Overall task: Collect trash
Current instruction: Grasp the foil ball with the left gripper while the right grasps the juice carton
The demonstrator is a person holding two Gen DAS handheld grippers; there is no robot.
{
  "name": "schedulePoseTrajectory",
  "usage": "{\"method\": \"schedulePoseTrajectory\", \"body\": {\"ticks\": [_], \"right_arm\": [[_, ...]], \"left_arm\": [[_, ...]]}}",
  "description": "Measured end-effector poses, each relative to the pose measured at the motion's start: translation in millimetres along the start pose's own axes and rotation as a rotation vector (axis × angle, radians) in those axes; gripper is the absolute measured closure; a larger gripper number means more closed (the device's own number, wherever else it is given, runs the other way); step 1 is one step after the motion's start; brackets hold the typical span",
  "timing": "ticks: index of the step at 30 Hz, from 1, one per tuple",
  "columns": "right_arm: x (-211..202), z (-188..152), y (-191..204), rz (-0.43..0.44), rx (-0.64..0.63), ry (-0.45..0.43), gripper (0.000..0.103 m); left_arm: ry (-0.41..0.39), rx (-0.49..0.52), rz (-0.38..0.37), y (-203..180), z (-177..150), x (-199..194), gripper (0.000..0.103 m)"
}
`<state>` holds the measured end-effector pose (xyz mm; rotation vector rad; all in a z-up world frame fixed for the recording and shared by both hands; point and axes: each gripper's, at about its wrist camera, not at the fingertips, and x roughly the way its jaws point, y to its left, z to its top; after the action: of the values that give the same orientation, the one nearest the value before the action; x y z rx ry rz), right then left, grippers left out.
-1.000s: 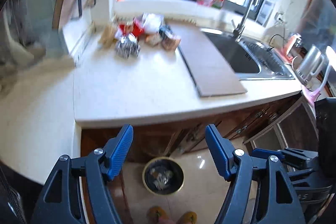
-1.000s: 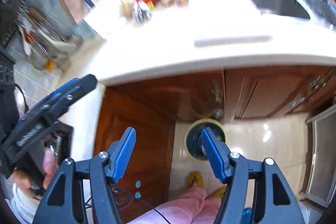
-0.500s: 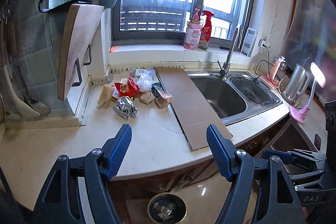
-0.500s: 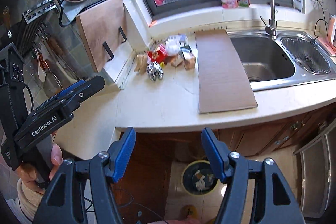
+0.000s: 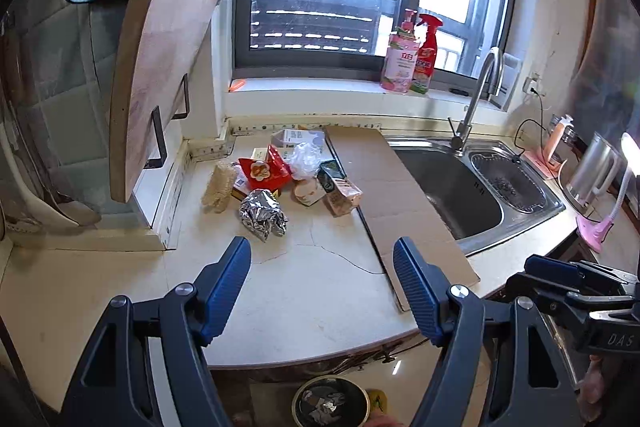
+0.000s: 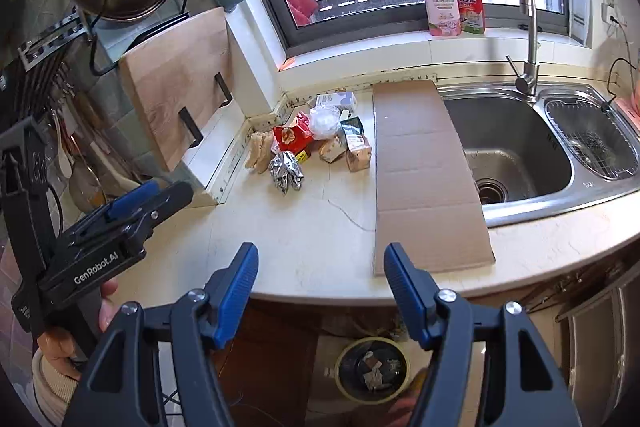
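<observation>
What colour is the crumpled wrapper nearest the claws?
Shiny silver foil wrapper, clearest in the left wrist view.

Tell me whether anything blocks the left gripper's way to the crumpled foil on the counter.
Nothing visible does. The left gripper, jaws open and empty, hovers over bare counter, and the crumpled foil lies at the near edge of the trash pile, ahead and slightly left. The cardboard sheet lies flat off to the right, clear of that line.

Trash pile point(image 5: 288, 183) on countertop point(image 5: 312, 291) — jaws apart
</observation>
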<state>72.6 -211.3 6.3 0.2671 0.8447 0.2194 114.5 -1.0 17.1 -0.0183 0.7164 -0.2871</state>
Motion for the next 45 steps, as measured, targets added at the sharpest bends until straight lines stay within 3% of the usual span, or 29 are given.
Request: {"method": "schedulePoseTrajectory", "body": {"ticks": [10,15,22,24,32,34,45], "right_arm": [[119.0,77.6,-34.2,0.085,-0.028,0.116,0.037],[184.3,111.3,-44.9,0.096,-0.101,0.180,0.037],[261.9,130.7,-60.3,0.096,-0.146,0.275,0.038],[277.9,132.8,-64.0,0.104,-0.150,0.300,0.044],[318.5,130.2,-70.2,0.139,-0.160,0.393,0.061],[322.2,130.9,-71.6,0.158,-0.151,0.394,0.061],[309.2,129.6,-77.1,0.197,-0.109,0.373,0.062]], "left_arm": [[0.142,-0.151,0.131,46.5,32.3,120.2,0.031],[0.228,-0.261,0.136,68.7,41.9,185.6,0.031],[0.318,-0.342,0.177,82.9,47.3,262.2,0.031],[0.339,-0.351,0.200,85.5,47.3,278.6,0.031],[0.412,-0.397,0.246,94.2,40.0,320.2,0.034],[0.418,-0.397,0.260,95.1,38.8,324.3,0.042],[0.388,-0.422,0.256,86.6,28.9,298.4,0.043]]}}
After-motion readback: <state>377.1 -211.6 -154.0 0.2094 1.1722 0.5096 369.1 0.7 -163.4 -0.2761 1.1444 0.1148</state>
